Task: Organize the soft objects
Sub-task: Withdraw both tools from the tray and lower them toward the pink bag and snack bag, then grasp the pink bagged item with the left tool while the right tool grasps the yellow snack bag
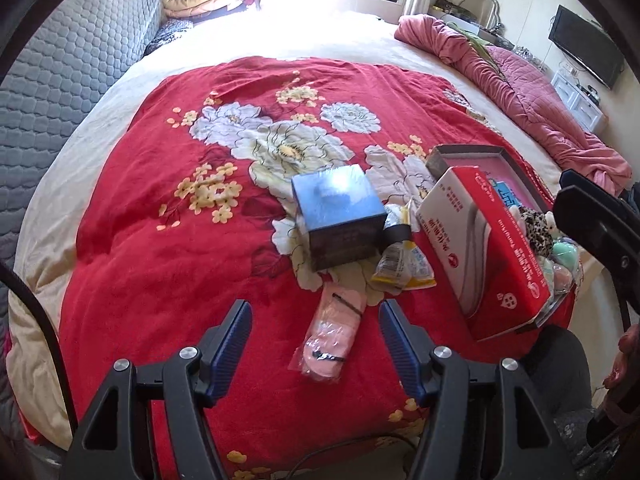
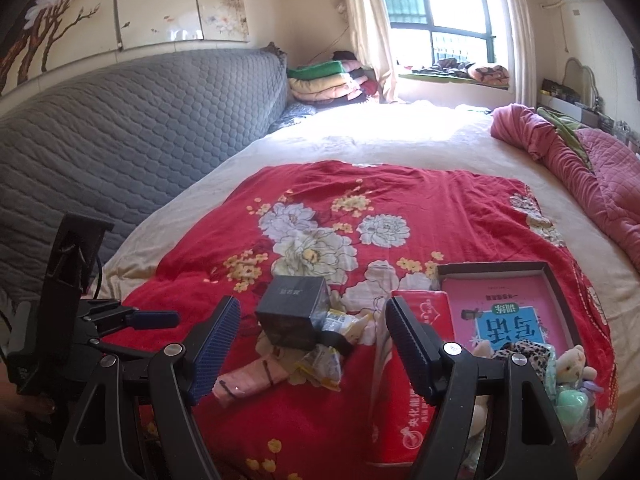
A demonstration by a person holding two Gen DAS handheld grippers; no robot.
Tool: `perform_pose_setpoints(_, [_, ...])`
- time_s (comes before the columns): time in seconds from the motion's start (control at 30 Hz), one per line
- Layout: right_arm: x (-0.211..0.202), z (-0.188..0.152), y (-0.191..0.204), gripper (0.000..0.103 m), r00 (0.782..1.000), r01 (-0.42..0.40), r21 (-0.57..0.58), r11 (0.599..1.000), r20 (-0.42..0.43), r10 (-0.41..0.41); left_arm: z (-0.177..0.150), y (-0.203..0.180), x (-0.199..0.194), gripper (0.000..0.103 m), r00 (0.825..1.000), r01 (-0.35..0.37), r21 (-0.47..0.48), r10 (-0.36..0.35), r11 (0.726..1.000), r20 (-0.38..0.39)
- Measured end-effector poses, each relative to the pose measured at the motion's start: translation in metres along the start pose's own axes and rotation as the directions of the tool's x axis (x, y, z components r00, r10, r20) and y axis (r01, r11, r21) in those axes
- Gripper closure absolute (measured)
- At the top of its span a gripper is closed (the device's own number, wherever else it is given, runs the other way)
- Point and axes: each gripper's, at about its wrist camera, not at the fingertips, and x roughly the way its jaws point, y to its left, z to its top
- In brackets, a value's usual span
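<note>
A pink pair of socks in a clear bag [image 1: 330, 334] lies on the red flowered blanket [image 1: 160, 220], just ahead of my open, empty left gripper [image 1: 316, 320]. It also shows in the right wrist view [image 2: 250, 382]. Plush toys, one leopard-print [image 1: 534, 226] and a small bear [image 2: 572, 364], sit in a shallow grey tray [image 2: 558, 280] at the right. My right gripper [image 2: 310, 324] is open and empty, above the blanket near a dark cube box [image 2: 292, 318]. The left gripper also appears at the right wrist view's left edge [image 2: 132, 320].
A blue-topped dark box [image 1: 340, 216], yellow snack packets [image 1: 400, 264] and a red tissue box [image 1: 488, 252] lie among the soft things. A pink book [image 2: 508, 312] lies in the tray. A rumpled pink quilt [image 1: 520, 92] lies at the far right, a grey padded headboard [image 1: 68, 80] at the left.
</note>
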Motion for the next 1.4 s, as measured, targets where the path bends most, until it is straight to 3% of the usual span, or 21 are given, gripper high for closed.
perform_pose_setpoints(0.2, [0.034,-0.008,0.011,0.027,0.995,-0.006,0.032,0.999,-0.104,0.010,-0.019,0.023,0.030,0.038,0.994,0.071,-0.075,-0.077,0.995,-0.078])
perform_pose_setpoints(0.3, [0.050,-0.014,0.017,0.027,0.989,0.004,0.015,1.000,-0.148,-0.002,-0.023,0.025,0.046,0.038,0.992,0.057,-0.068,-0.064,0.996,-0.105])
perform_pose_setpoints(0.5, [0.094,-0.025,0.020,0.027,0.960,0.044,0.039,0.998,-0.277,-0.032,-0.028,0.024,0.076,0.037,0.979,0.140,-0.085,-0.150,0.987,-0.136])
perform_pose_setpoints(0.73, [0.146,-0.034,0.008,0.026,0.891,0.147,0.055,0.988,-0.440,-0.108,-0.031,0.019,0.097,0.037,0.967,0.192,-0.095,-0.205,0.977,-0.151])
perform_pose_setpoints(0.9, [0.171,-0.036,0.008,0.026,0.855,0.216,0.012,0.976,-0.485,-0.183,-0.028,0.016,0.100,0.037,0.967,0.206,-0.086,-0.216,0.975,-0.138])
perform_pose_setpoints(1.1, [0.203,-0.046,-0.001,0.042,0.806,0.283,-0.025,0.959,-0.535,-0.252,-0.025,0.017,0.105,0.037,0.963,0.225,-0.086,-0.235,0.971,-0.134])
perform_pose_setpoints(1.3, [0.215,-0.056,0.001,0.045,0.813,0.303,-0.089,0.949,-0.495,-0.306,-0.021,0.012,0.108,0.042,0.967,0.211,-0.061,-0.218,0.976,-0.130])
perform_pose_setpoints(1.4, [0.210,-0.059,0.003,0.046,0.830,0.289,-0.115,0.950,-0.465,-0.308,-0.019,0.005,0.112,0.066,0.968,0.205,-0.043,-0.209,0.978,-0.136])
